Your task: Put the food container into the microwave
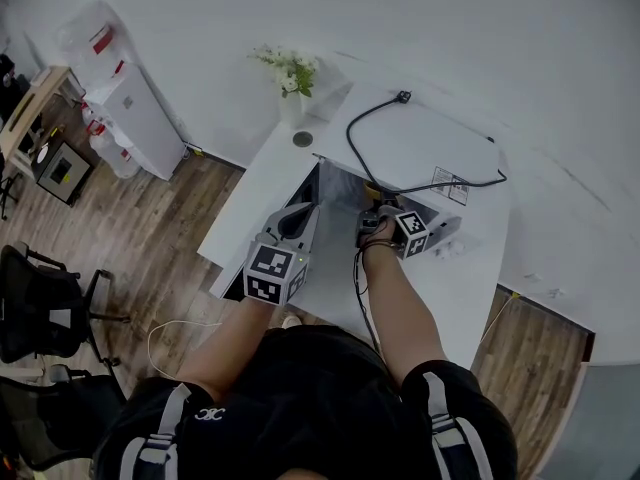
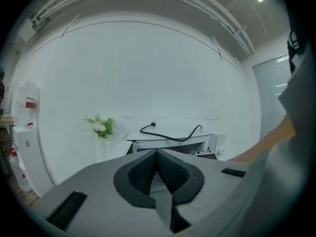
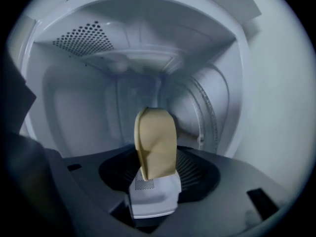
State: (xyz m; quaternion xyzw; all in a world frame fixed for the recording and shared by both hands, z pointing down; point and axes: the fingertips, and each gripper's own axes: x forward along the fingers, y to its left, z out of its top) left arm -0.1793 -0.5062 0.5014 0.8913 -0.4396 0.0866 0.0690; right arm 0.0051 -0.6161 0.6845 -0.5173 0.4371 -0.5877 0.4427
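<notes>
Deep inside the microwave [image 3: 84, 107] we go: the right gripper [image 1: 383, 221] has the food container [image 3: 155, 144] clamped between its jaws, tan top above, white body below, pads pressing on both sides. The container sits within the cavity, back wall and vented ceiling all around it. Whether its base touches the cavity floor, I cannot tell from here.

That is the first danger. Let go while it hangs clear of the floor and it drops, and a drop could tip it or pop that tan top loose. The grip looks narrow too, low on the white body with most of the container standing past the jaws, so a sideways nudge could swing it in the pads.

Second danger: the walls. The right wall of the cavity lies close beside the gripper, and pushing farther in or drifting right could knock the container against it.

Over on the near left, the left gripper [image 2: 157, 157] is shut with nothing in it, pointing toward the microwave's front from outside. A black cable [image 1: 400, 133] lies loose on top of the microwave, well apart from both grippers, so no snag there for now.
</notes>
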